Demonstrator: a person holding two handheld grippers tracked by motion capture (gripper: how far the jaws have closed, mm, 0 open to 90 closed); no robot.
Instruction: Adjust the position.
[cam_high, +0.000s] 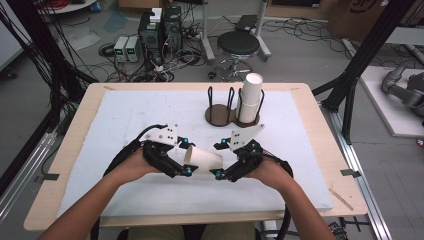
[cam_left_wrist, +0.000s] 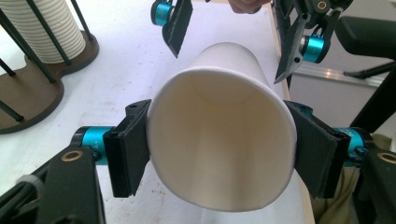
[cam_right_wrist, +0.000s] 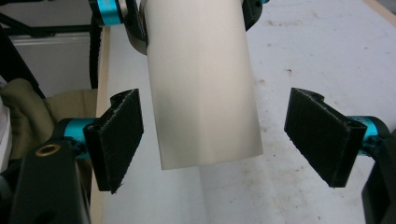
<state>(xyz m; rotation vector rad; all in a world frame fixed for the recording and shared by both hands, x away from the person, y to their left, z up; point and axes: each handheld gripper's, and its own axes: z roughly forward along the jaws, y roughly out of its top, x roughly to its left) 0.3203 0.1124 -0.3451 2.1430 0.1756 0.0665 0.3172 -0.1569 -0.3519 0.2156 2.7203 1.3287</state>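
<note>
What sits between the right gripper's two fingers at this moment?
The base end of the white paper cup, with a gap to each finger; the right gripper is open around it, seen in the right gripper view. The left gripper holds the cup at its rim.

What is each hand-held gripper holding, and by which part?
Left hand-held gripper clamps the paper cup near its open rim. Right hand-held gripper is open around its base.

The paper cup was plain white. The pads were black, on turquoise fittings. The mat was white.
</note>
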